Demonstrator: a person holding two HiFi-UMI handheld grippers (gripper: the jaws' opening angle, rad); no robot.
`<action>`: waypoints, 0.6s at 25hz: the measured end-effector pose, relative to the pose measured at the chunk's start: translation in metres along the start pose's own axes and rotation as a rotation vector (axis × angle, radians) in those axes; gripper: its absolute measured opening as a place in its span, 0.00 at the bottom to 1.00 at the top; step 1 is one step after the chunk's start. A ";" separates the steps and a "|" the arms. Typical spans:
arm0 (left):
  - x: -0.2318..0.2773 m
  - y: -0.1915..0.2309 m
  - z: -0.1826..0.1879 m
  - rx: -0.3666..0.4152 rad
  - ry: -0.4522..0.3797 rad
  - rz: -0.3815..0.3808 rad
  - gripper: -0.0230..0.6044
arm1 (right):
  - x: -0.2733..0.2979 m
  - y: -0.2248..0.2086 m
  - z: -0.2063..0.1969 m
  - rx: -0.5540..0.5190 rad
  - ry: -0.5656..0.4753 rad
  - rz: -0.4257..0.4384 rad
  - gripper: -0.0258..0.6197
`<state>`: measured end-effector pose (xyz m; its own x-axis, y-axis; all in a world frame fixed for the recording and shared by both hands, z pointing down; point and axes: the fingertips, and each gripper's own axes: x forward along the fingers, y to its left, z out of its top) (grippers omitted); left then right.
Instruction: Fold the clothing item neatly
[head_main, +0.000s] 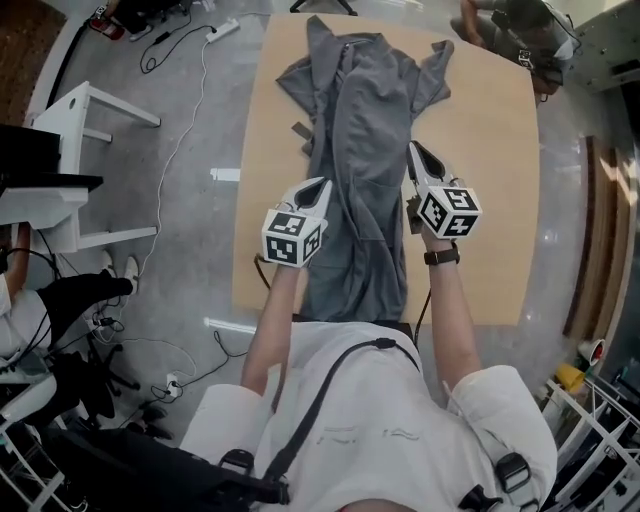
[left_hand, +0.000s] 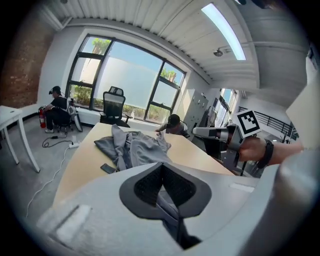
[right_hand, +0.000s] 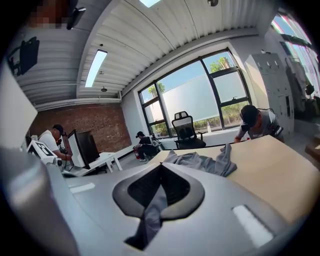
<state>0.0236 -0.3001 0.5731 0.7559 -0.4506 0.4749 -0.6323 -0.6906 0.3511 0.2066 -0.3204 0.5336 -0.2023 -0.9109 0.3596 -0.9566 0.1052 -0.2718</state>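
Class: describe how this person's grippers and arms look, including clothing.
Both the left gripper and right gripper are light grey and pointed, each bearing a white cube with black square markers. Worn: white short-sleeved shirt, dark strap, dark wristwatch.

A pale wooden worktop (head_main: 500, 150) stands on a grey floor (head_main: 200, 230). A white table (head_main: 80, 105) is off its left side, a power strip (head_main: 222, 30) near its far corner. A black office chair (left_hand: 114, 104) stands by the windows (left_hand: 125, 80) (a person (left_hand: 56, 107) sits nearby).
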 end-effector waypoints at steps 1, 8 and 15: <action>-0.003 -0.003 0.004 0.015 -0.008 -0.003 0.04 | -0.008 0.002 0.000 -0.007 -0.007 -0.009 0.04; -0.017 -0.006 0.013 0.046 -0.047 -0.007 0.03 | -0.042 0.011 -0.004 0.115 -0.073 -0.035 0.04; 0.005 0.016 0.025 0.026 -0.034 0.004 0.04 | -0.030 0.018 -0.024 0.202 -0.052 -0.006 0.04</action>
<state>0.0218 -0.3273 0.5607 0.7590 -0.4723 0.4482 -0.6310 -0.7032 0.3275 0.1903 -0.2818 0.5393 -0.1802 -0.9312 0.3169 -0.8953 0.0219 -0.4449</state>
